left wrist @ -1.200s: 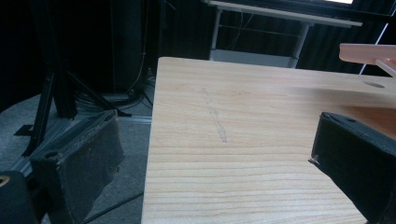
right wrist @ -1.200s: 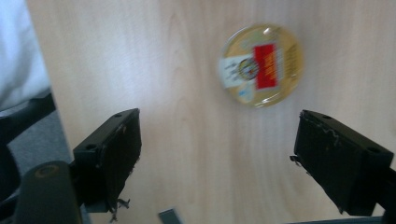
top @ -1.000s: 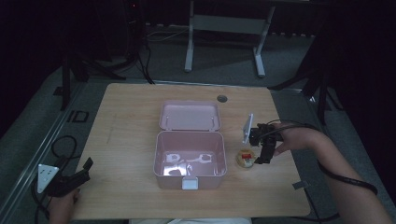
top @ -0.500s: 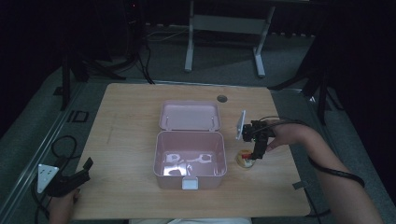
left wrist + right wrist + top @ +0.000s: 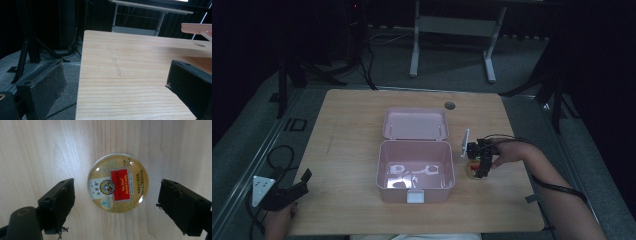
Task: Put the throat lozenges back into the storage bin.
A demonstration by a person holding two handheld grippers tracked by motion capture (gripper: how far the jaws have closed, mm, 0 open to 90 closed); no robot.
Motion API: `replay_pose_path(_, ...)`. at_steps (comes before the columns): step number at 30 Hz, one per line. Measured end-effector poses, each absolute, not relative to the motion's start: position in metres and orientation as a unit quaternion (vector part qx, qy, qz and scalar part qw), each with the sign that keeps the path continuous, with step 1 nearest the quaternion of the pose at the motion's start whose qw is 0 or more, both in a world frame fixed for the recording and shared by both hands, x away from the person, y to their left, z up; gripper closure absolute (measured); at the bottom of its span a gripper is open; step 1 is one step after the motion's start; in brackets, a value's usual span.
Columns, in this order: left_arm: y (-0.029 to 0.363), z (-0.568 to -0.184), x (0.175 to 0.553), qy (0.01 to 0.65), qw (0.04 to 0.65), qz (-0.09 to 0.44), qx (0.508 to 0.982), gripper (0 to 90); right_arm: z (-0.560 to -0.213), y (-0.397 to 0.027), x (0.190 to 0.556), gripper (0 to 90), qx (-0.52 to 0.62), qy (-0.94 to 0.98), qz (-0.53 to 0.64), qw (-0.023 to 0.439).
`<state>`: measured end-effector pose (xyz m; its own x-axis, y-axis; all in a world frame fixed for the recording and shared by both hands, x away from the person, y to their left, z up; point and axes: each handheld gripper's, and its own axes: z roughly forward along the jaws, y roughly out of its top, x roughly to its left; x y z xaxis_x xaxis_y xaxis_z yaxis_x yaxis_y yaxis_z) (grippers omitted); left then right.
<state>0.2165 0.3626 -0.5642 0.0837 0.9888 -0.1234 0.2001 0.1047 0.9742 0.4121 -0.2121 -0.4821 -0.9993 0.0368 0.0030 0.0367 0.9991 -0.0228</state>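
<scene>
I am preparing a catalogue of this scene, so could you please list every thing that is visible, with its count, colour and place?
Round tin: one, gold with a red label, lying flat on the table just right of the box, between the open jaws of the right gripper, apart from both.
Storage box: one, pink, mid-table, open, its lid laid back behind it; pale shapes inside cannot be identified.
Table: one, light wood, with a round dark hole near the far edge.
Metal stand: one, grey, on the floor beyond the table.
Left gripper: one, black, jaws open, at the table's near left corner.
Right gripper: one, black, pointing down over the tin.
</scene>
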Motion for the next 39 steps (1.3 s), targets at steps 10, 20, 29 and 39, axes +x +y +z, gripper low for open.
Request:
replay_pose_path(10, 0.363, -0.564, 0.216, 0.55, 0.5, 0.394, 0.541, 2.4, -0.513, -0.212, 0.418, 16.4, -0.02, -0.999, 0.037, 0.011)
replay_pose_path(20, 0.363, -0.564, 0.217, 0.551, 0.499, 0.394, 0.541, 2.4, -0.488, -0.207, 0.413, 20.1, -0.012, -0.999, 0.034, -0.001)
replay_pose_path(29, 0.363, -0.564, 0.217, 0.551, 0.5, 0.394, 0.54, 2.4, -0.43, -0.2, 0.403, 20.0, -0.003, -0.999, 0.032, -0.011)
replay_pose_path(39, 0.363, -0.564, 0.217, 0.552, 0.499, 0.394, 0.539, 2.4, -0.385, -0.198, 0.392, 20.0, -0.015, -0.999, 0.031, -0.019)
